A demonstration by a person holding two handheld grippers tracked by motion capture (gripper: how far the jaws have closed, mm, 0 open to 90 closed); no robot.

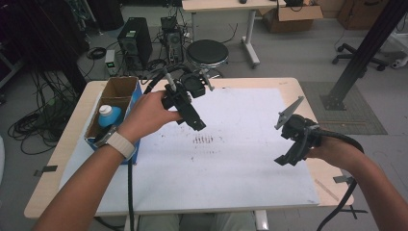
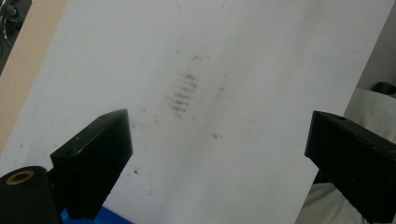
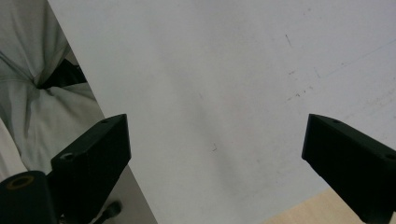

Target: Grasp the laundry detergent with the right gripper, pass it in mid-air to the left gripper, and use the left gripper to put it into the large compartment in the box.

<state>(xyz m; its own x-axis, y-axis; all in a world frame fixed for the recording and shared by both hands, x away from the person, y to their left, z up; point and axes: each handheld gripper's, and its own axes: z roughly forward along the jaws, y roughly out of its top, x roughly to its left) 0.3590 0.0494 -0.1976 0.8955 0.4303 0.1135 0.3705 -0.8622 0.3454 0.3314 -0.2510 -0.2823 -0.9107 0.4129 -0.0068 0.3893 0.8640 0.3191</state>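
Bottle with the white cap and blue body was standing upright in the cardboard box at the far left corner of the worktop, long axis vertical, cap pointing straight up. It was the nearest thing to either hand, so I'd guess it was what the work was about.

Progress-wise, it looked like nothing had really been done with it yet. The left tongs hovered just to the right of the box over the white sheet, jaws spread wide with nothing between them; the left gripper view showed just the scuffed sheet past them. The right tongs were well apart from the box, out near the right edge of the sheet, also spread and empty.

So what seemed left was pretty much everything: reach into the box, pinch the bottle, lift it out. Tight-ish box walls could make that grab fiddly, I reckon.
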